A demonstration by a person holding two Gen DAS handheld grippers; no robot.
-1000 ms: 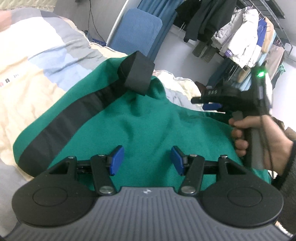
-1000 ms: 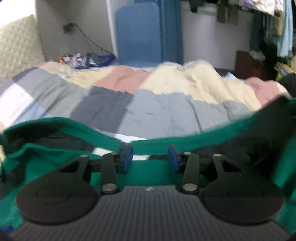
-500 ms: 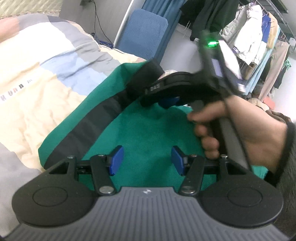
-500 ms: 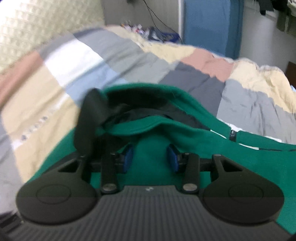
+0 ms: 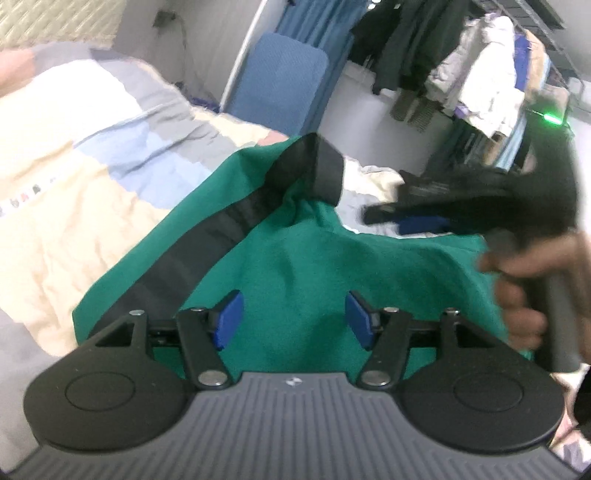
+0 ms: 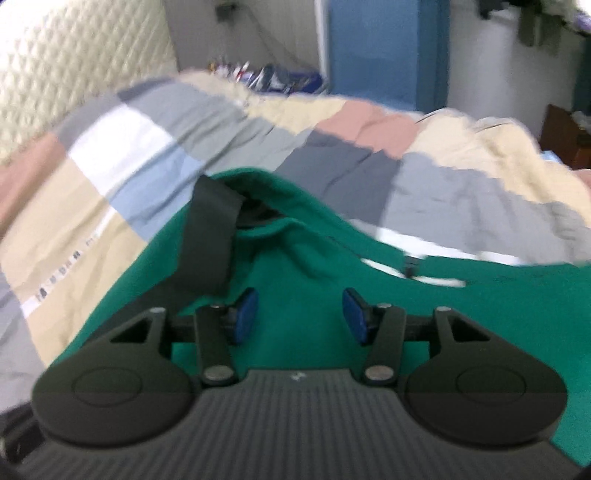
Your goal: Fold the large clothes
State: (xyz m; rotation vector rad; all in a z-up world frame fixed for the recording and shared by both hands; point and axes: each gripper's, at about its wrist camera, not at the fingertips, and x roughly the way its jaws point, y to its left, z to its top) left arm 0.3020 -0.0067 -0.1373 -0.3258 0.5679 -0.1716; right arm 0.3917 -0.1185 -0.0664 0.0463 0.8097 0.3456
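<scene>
A green garment (image 5: 295,258) with a black stripe (image 5: 221,236) down its sleeve lies spread on a bed covered by a patchwork quilt (image 5: 92,155) of cream, grey, pale blue and pink blocks. The sleeve's black cuff (image 5: 325,166) sits folded over near the garment's far edge. The left gripper (image 5: 291,317) hovers over the green fabric with its blue pads apart, the jaws having just been opening, and nothing between them. The right gripper (image 6: 299,314), held in a hand (image 5: 532,280) at the right of the left wrist view, is blurred there; from its own camera its jaws stand apart, having just been opening, over the cloth without pinching it. Beyond the bed stand a blue padded panel (image 5: 284,81), a blue curtain (image 5: 314,22) and a rack of hanging clothes (image 5: 461,74). A quilted headboard (image 6: 74,74) rises on the left of the right wrist view.
</scene>
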